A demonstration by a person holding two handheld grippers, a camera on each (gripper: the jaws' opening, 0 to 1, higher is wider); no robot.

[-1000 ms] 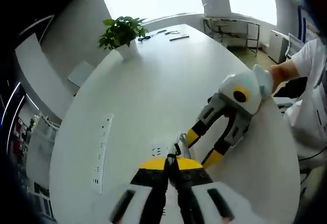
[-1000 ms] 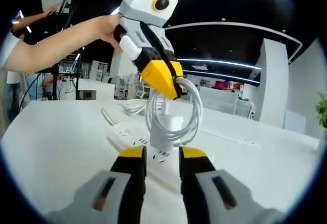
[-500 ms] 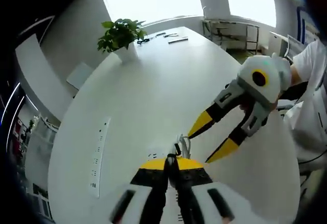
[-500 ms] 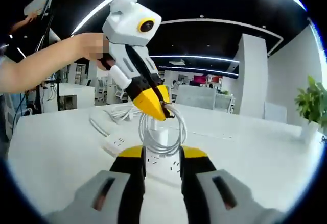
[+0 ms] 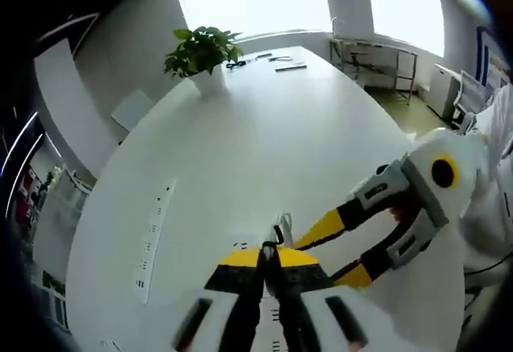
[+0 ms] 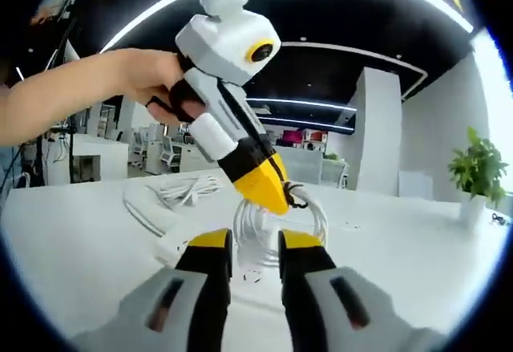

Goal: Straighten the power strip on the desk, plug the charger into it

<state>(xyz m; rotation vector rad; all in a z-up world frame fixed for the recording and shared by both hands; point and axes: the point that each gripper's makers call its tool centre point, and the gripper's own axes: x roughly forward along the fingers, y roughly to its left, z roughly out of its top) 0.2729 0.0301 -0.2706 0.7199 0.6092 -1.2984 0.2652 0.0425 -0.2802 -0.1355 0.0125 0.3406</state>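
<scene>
White desk (image 5: 264,135): holds power strip (image 6: 172,244), lying flat just beyond the right gripper's tips, its cord (image 6: 172,196) trailing behind.
Charger (image 6: 258,240): white block wrapped in coiled cable (image 6: 309,220), hanging just over the strip.
Left gripper (image 6: 282,197): clenched on the cable coil from above.
Right gripper (image 6: 255,249): 2 jaws parted, grasping nothing, close beside the charger.
Step in hand: bringing charger to strip.
Next: right gripper likely steadies the charger body, prongs aligned to a socket.
Potted plant (image 5: 202,51): far end.
</scene>
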